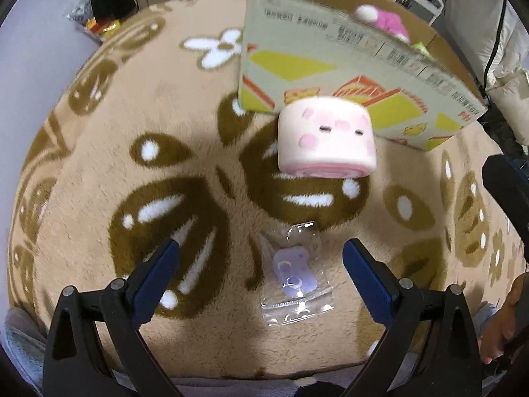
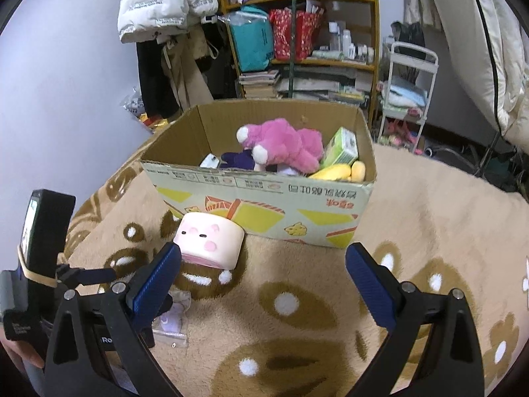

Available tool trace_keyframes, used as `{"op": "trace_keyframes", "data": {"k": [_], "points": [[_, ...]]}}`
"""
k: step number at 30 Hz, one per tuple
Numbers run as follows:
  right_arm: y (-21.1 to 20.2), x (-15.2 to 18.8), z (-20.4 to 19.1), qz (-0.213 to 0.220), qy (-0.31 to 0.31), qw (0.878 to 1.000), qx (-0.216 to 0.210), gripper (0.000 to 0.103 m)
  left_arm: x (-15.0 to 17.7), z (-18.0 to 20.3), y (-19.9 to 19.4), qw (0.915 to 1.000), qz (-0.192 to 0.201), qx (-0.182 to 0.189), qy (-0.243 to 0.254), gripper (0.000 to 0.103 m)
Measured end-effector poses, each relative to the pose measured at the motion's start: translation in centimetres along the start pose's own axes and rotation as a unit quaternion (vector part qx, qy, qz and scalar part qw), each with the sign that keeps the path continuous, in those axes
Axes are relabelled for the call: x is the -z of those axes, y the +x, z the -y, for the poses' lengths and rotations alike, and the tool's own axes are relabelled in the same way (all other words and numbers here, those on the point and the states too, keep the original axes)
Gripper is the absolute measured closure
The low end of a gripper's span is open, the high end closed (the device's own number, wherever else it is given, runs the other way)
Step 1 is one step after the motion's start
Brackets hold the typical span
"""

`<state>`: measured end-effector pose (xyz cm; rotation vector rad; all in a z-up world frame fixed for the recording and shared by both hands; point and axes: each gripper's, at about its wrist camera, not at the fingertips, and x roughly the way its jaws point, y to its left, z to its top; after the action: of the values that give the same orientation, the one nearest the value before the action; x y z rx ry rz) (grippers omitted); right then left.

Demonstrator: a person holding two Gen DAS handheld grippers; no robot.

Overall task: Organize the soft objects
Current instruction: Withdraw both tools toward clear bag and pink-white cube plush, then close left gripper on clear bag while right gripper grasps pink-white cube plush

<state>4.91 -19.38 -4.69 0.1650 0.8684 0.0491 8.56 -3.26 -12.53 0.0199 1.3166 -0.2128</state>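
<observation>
A pink-and-white roll-cake squishy (image 1: 325, 137) with a face lies on the beige rug against the front of a cardboard box (image 1: 347, 66); it also shows in the right wrist view (image 2: 210, 243). A small purple soft toy in a clear zip bag (image 1: 294, 274) lies on the rug between the fingers of my open left gripper (image 1: 261, 258); the bag also shows in the right wrist view (image 2: 172, 321). My right gripper (image 2: 263, 264) is open and empty above the rug. The box (image 2: 264, 195) holds a pink plush (image 2: 284, 145), yellow soft toys (image 2: 340, 170) and a green carton (image 2: 342, 145).
The patterned rug (image 2: 429, 205) covers the floor. Behind the box stand a shelf unit (image 2: 304, 33) with bags and books, hanging coats (image 2: 165, 6) and a white cart (image 2: 406, 89). The left gripper body (image 2: 43, 248) sits at the left.
</observation>
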Motion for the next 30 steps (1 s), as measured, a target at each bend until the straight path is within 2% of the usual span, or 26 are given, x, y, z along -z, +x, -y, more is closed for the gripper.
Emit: {"op": "trace_keyframes", "data": {"k": [8, 17, 23, 25, 28, 30], "points": [[2.3, 0.0, 0.4, -0.033, 0.012, 0.999, -0.004, 0.0, -0.1, -0.4, 2.3, 0.9987, -0.042, 0.01, -0.027, 0.005], [4.0, -0.1, -0.1, -0.048, 0.007, 0.999, -0.012, 0.0, 0.0, 1.1, 4.5, 0.9978, -0.065, -0.005, -0.011, 0.007], [5.7, -0.1, -1.2, -0.058, -0.01, 0.998, -0.027, 0.0, 0.4, 1.9, 5.3, 0.9976, -0.065, -0.024, 0.002, 0.021], [6.3, 0.0, -1.6, -0.064, -0.015, 0.997, -0.03, 0.005, 0.5, 2.1, 5.4, 0.9976, -0.063, -0.027, 0.0, 0.026], [7.2, 0.2, -2.1, -0.074, -0.023, 0.997, -0.032, 0.007, 1.2, 2.5, 5.4, 0.9978, -0.062, -0.024, 0.001, 0.039], [7.7, 0.4, -2.7, -0.076, -0.035, 0.996, -0.033, 0.011, 1.4, 2.7, 5.2, 0.9979, -0.061, -0.023, 0.002, 0.053]]}}
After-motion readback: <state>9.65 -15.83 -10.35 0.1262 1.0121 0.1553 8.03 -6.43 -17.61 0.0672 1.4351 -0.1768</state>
